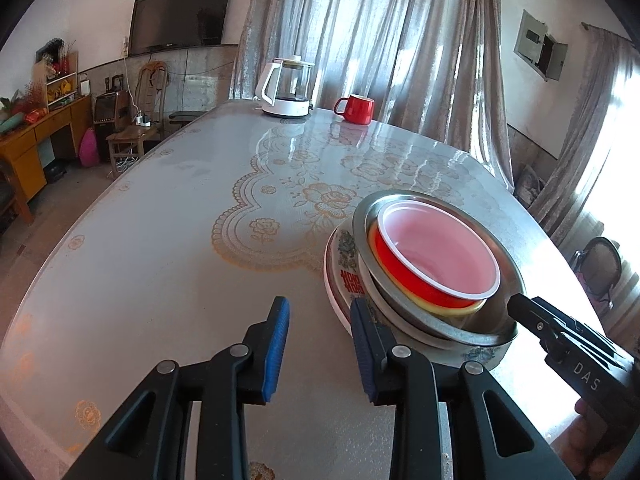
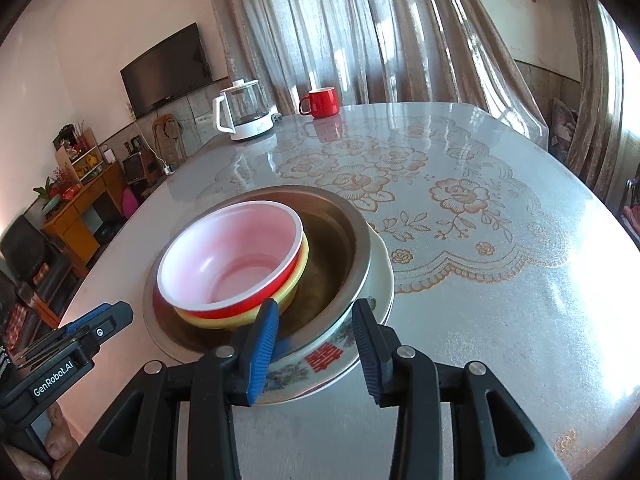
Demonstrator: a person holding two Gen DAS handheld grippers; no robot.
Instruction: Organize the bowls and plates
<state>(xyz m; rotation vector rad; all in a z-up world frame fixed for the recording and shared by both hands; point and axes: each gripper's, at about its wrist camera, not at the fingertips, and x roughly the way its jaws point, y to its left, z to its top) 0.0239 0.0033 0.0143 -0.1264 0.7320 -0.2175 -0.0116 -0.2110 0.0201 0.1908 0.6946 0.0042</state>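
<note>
On the glossy floral-patterned table (image 2: 460,240), a red plastic bowl (image 2: 228,256) is being kept nested over a yellow bowl (image 2: 298,276) inside a steel basin (image 2: 344,240) on a white plate bearing a red double-happiness character (image 2: 324,358). Both the "GenRobot.AI"-labelled left gripper (image 1: 320,344) and the right gripper (image 2: 316,344) are being held open, nothing clamped.

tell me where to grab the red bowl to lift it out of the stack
Grip the red bowl by its thin white rim, one pad inside and one outside, coming from above on the near side. It sits nested in a yellow bowl, so its wall is mostly hidden.
</note>
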